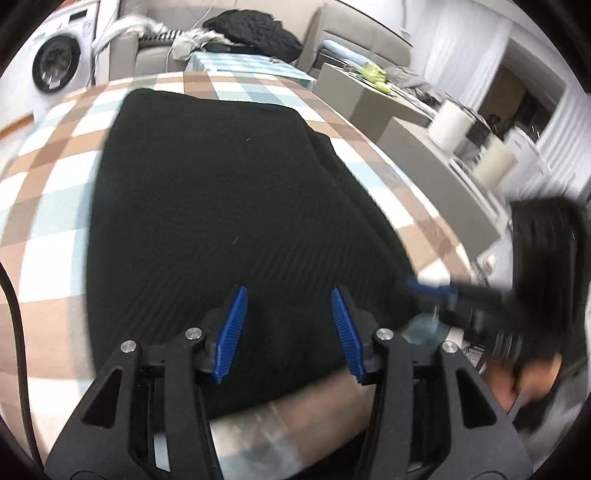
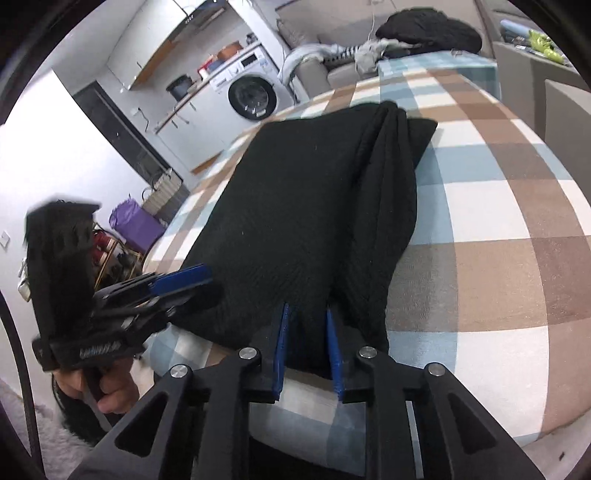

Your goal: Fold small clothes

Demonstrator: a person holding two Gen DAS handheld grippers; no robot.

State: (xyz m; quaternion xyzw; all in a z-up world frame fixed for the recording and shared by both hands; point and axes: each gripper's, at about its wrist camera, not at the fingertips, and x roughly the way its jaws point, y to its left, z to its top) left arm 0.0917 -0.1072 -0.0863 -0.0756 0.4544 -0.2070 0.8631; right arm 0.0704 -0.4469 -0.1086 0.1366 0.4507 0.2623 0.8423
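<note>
A black knit garment lies folded flat on the checked table cover, with a doubled layer along its right side. My left gripper is open above its near edge, jaws wide apart and empty. In the right wrist view the same garment fills the middle, and my right gripper has its blue fingers narrowly apart with the garment's near hem between them. The left gripper also shows there at the garment's near left corner. The right gripper shows blurred in the left view.
A sofa with a dark clothes pile and a washing machine stand beyond the table. A grey counter with paper rolls runs along the right. A purple bag and shelf clutter sit on the floor at the left.
</note>
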